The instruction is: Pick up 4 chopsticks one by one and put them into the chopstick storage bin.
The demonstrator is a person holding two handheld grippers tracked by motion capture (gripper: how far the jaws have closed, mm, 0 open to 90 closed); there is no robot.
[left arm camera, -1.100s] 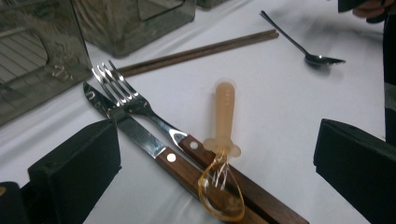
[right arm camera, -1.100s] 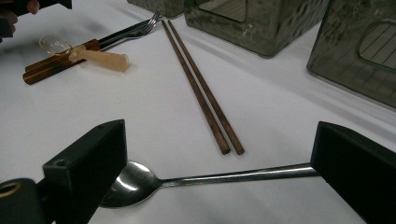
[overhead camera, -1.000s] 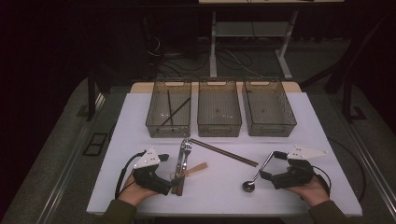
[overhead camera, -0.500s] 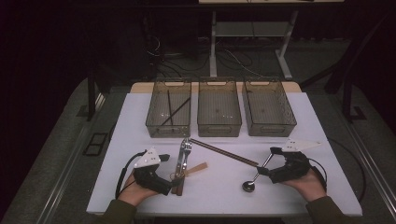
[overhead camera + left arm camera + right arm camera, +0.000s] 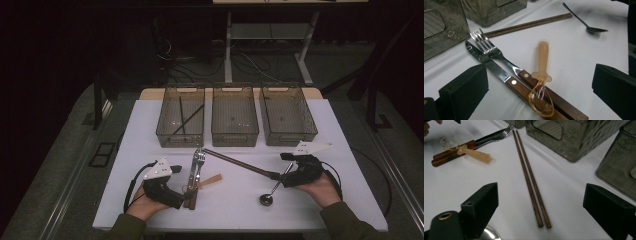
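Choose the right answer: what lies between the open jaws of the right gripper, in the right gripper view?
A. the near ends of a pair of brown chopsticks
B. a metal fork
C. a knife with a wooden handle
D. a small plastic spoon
A: in the right gripper view the near ends of the chopsticks lie on the white table between the two black jaws of the right gripper, untouched.

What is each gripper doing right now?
Left gripper: open, empty, by the knife and fork.
Right gripper: open, just closing, chopsticks between jaws.
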